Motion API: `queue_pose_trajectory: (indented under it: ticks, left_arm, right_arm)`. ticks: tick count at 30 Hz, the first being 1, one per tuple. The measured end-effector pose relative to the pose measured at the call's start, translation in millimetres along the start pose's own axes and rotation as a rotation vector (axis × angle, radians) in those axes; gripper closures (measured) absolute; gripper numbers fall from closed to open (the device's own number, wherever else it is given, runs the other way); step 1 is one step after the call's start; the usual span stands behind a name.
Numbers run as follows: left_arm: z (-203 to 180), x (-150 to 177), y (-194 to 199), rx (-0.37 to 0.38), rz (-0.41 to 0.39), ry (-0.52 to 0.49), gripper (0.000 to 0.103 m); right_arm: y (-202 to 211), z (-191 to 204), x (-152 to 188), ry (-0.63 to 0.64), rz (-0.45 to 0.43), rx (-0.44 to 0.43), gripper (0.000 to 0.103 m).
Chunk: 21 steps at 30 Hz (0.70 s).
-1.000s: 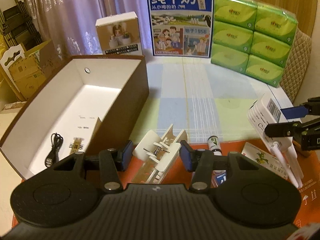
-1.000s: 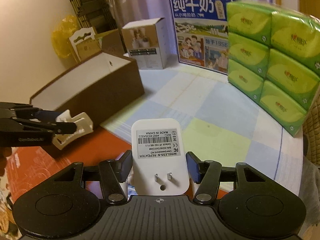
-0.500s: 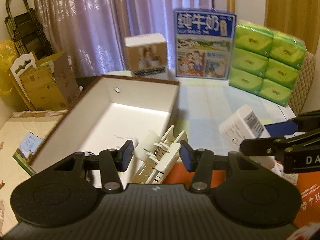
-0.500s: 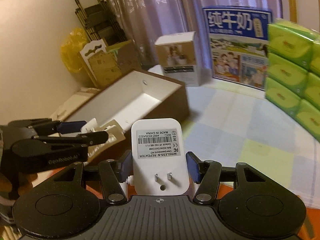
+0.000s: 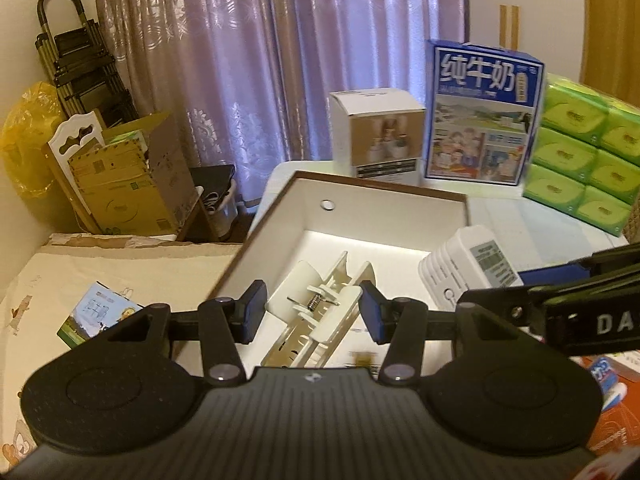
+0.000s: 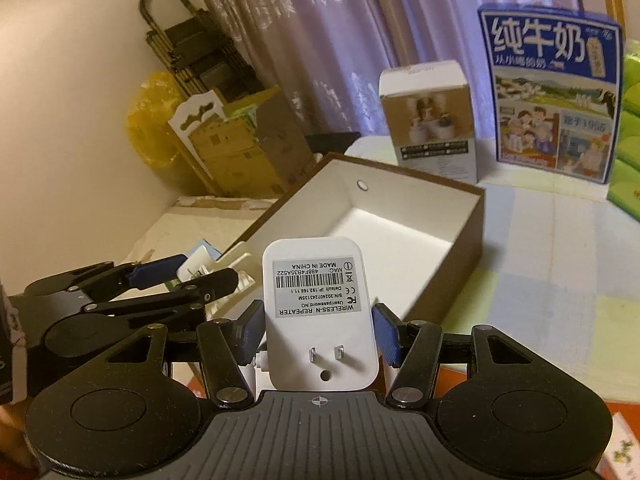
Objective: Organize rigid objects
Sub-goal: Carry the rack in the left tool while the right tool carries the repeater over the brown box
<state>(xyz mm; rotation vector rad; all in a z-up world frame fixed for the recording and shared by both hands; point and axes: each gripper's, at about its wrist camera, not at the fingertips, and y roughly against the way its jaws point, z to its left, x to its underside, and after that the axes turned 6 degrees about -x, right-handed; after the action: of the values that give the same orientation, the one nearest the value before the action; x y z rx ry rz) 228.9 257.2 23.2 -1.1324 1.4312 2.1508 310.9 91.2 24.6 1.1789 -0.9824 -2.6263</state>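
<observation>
Over the brown box (image 5: 352, 216), whose white inside lies wide open between straight cardboard walls, both tongs hang. Left tongs (image 5: 312, 312) grip a white plastic clip (image 5: 320, 320) with a metal spring above the box's near end. Right tongs (image 6: 318, 332) clamp a smooth, round-cornered white repeater (image 6: 320, 312), plug prongs up, beside the box's near right edge.
</observation>
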Motion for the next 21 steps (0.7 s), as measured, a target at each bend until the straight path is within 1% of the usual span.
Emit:
queue_pose_trajectory:
  ticks: [6,10,15,21]
  left_arm:
    - [28.0,-1.0,-24.4,0.004,0.029,0.003,0.056]
    - [38.6,-1.1,-42.3,0.012,0.053,-0.003,0.056]
    - [43.9,-1.3,-64.5,0.033,0.081,-0.018,0.056]
    - [42.9,-4.3,-88.0,0.065,0.106,-0.030,0.056]
  right_arm:
    - [-41.8,7.3,-10.8,-0.068,0.030,0.044,0.049]
    - [-64.6,5.5,-16.6,-0.116,0.051,0.076,0.049]
    - [-88.8,-4.2,-22.0,-0.180,0.064,0.134,0.049]
    - [-106.0,-14.7,-27.5,-0.223,0.063,0.202,0.049]
